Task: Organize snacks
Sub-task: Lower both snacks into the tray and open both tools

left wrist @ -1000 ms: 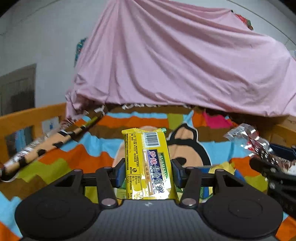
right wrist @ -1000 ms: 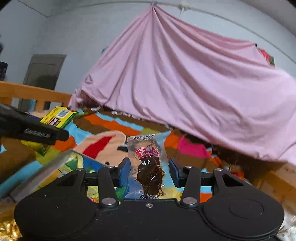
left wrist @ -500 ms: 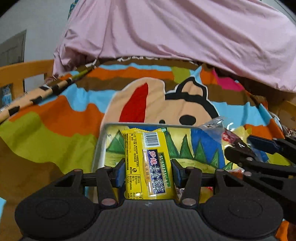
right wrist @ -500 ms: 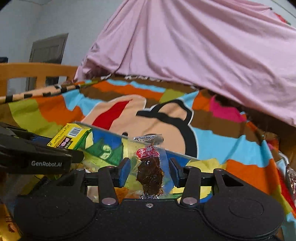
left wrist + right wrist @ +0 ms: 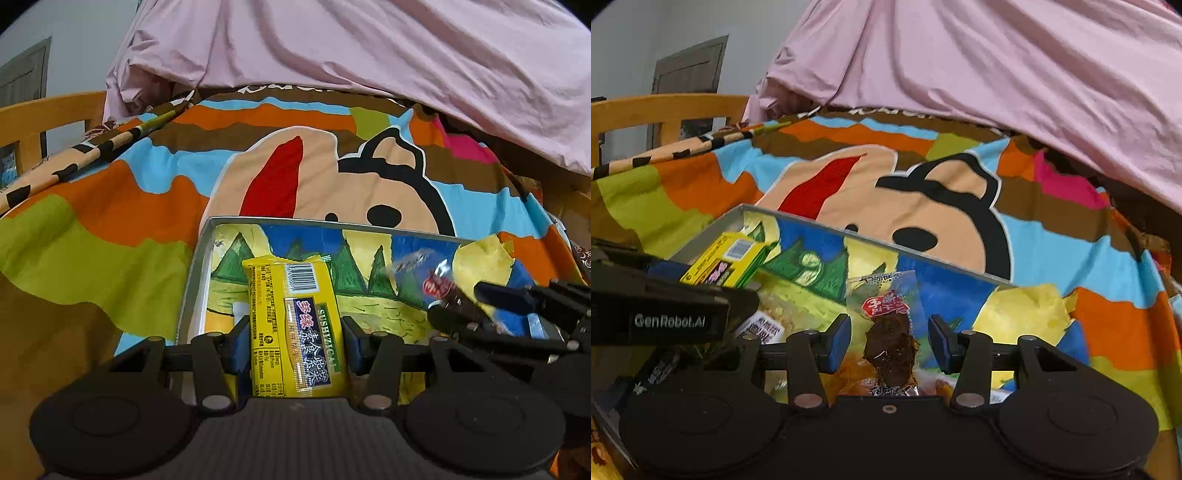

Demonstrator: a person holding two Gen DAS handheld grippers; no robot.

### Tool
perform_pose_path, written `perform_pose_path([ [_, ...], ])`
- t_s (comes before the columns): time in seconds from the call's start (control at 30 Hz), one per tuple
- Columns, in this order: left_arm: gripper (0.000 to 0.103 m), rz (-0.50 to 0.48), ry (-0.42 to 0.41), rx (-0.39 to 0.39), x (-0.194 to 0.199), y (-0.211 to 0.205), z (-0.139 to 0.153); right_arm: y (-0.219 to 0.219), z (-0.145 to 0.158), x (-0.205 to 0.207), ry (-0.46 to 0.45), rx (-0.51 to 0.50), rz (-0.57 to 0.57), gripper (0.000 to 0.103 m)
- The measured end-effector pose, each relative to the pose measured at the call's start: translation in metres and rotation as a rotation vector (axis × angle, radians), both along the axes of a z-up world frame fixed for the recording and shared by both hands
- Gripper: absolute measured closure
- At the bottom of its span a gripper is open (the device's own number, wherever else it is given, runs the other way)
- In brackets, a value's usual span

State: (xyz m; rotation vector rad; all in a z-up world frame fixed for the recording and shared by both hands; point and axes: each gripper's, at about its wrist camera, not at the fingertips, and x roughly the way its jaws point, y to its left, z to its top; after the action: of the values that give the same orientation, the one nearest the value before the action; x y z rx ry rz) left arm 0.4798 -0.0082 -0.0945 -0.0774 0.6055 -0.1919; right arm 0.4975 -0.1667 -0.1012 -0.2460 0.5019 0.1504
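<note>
Yellow wrapping filled the middle of the left wrist view: the left gripper [image 5: 293, 345] was clamped on a yellow snack packet [image 5: 295, 325] with a barcode at its top and a blue label panel, its lower end hidden behind the gripper body. The right gripper [image 5: 888, 341] held a clear packet of dark dried meat [image 5: 888, 332] with a red seal; its blue pads stood a little off the packet's visible sides, so I cannot tell whether they pressed on it, and its bottom edge was cut off by the gripper housing. Both packets hung over a shallow tray [image 5: 201, 266] with a painted landscape inside, lying on the colourful cartoon blanket [image 5: 110, 229] of the bed, toward its near edge. Other wrappers in the tray's near left corner were too dark and blurred to make out. A pink sheet [image 5: 369, 48] covered whatever lay at the bed's far edge.

A second earlier both packets were up against the pink sheet with the tray barely in sight; since then both grippers had dropped and tilted down over the tray.
</note>
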Motion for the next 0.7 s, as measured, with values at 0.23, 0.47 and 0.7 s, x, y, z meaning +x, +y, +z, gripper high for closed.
perform_pose_path([
  [0.23, 0.038, 0.009, -0.011, 0.004, -0.001, 0.002, 0.001, -0.008, 0.003, -0.004, 0.004, 0.02, -0.016, 0.04],
  [0.47, 0.021, 0.02, -0.044, -0.019, -0.013, 0.004, 0.019, -0.022, 0.026, -0.024, -0.033, 0.076, -0.037, 0.023],
  [0.7, 0.007, 0.076, -0.142, -0.052, -0.04, 0.016, 0.06, -0.036, 0.066, -0.058, -0.126, 0.143, -0.068, 0.009],
])
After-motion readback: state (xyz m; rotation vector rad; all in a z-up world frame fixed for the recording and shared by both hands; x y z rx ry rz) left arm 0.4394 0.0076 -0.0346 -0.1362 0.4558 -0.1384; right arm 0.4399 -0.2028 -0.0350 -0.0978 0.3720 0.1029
